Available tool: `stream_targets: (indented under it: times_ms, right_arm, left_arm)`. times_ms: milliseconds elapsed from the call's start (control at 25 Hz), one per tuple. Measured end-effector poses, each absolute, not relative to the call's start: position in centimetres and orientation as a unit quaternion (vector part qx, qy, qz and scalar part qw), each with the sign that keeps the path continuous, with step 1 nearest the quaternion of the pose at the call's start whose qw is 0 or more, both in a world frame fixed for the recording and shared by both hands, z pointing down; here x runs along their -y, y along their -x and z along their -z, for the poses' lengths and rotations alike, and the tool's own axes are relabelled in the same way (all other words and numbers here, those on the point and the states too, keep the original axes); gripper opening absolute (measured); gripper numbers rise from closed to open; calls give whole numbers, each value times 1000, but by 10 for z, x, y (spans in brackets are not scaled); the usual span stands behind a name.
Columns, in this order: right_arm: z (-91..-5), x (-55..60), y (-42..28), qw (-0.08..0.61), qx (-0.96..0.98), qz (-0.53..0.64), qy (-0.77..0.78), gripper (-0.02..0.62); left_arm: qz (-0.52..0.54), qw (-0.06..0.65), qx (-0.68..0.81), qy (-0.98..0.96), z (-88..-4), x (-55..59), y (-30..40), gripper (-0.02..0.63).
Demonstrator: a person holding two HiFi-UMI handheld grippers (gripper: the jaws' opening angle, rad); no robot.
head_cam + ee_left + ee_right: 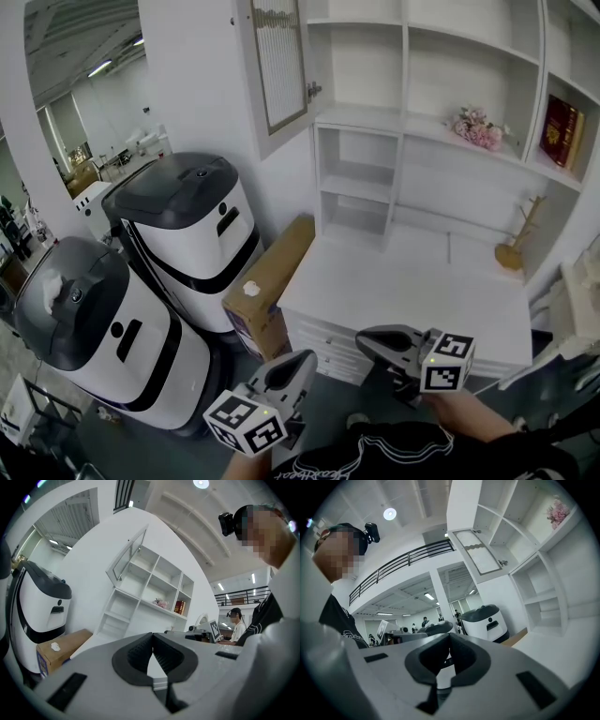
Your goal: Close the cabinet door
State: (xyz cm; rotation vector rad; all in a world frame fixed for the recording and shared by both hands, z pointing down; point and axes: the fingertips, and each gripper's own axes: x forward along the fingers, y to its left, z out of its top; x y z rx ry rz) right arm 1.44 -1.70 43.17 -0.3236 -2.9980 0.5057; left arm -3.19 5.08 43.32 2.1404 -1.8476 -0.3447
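Note:
The cabinet door (279, 66), a white frame around ribbed glass, stands swung open at the upper left of the white shelf unit (422, 56), with a small handle (313, 91) on its free edge. The door (125, 559) also shows in the left gripper view, and high up as the door (478, 552) in the right gripper view. My left gripper (302, 362) is low at the bottom, far below the door, shut and empty (153, 634). My right gripper (364, 341) is beside it over the desk's front edge, with its jaws closed tip to tip on nothing (450, 634).
Two white-and-grey machines (187, 234) (103, 328) stand left of the white desk (403, 281). A long cardboard box (272, 281) leans between them and the desk. Pink flowers (478, 128), a red book (561, 131) and a wooden stand (516, 248) sit on the shelves.

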Motion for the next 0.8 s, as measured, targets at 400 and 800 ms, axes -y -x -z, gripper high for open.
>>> stream_targets:
  times_ms: [400,800]
  right_arm:
    - [-428,72,27,23,973,-190,129,6]
    - [-393,167,89,-4,980,-143,140,6]
  left_arm:
    - [121,157,656,-729,-435,-2,65,3]
    - [122,121,652,-739,-404,96,122,3]
